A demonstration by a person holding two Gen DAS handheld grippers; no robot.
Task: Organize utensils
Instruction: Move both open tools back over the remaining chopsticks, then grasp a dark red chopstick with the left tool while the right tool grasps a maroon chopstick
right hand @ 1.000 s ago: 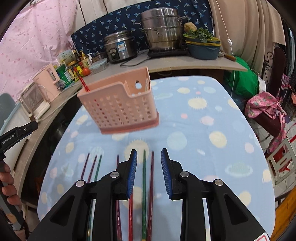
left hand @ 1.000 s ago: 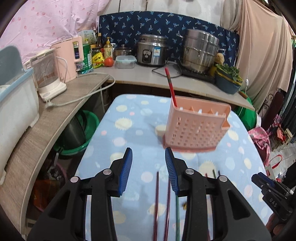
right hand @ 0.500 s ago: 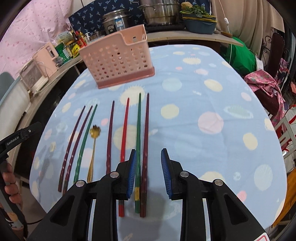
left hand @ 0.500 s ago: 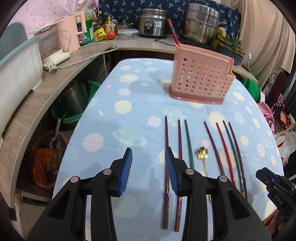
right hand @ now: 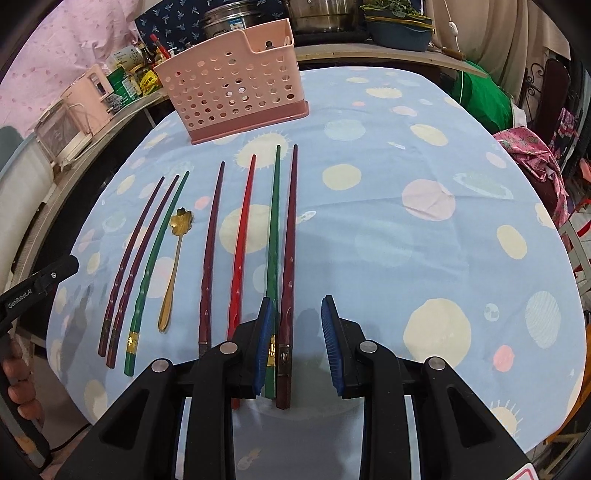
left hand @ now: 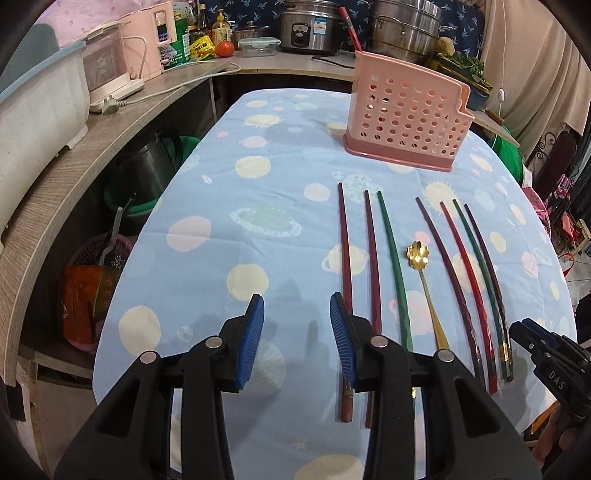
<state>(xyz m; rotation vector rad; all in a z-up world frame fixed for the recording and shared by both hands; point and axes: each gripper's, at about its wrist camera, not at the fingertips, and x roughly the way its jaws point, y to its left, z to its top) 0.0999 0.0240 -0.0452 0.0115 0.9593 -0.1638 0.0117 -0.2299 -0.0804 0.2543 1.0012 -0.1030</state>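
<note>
Several chopsticks and a gold spoon (left hand: 421, 258) lie in a row on the blue spotted tablecloth (left hand: 236, 229). Behind them stands a pink perforated holder (left hand: 406, 122) with one red chopstick (left hand: 351, 31) upright in it. My left gripper (left hand: 297, 334) is open and holds nothing; it hangs just left of the leftmost dark red chopstick (left hand: 343, 254). My right gripper (right hand: 297, 334) is open over the row's right end. The near end of a dark red chopstick (right hand: 288, 258) lies between its jaws and is not pinched. A green chopstick (right hand: 274, 229) runs under its left finger.
A grey counter (left hand: 74, 173) curves along the left with a kettle (left hand: 107, 74), bottles, a rice cooker (left hand: 308, 26) and steel pots. The tablecloth's near edge is just below both grippers. A green bundle (right hand: 484, 99) and pink cloth (right hand: 532, 155) sit to the right.
Both grippers have come down and tipped toward the table. The holder has shifted up in both views, and the full row of chopsticks and the spoon now show. Jaw gaps look unchanged.
</note>
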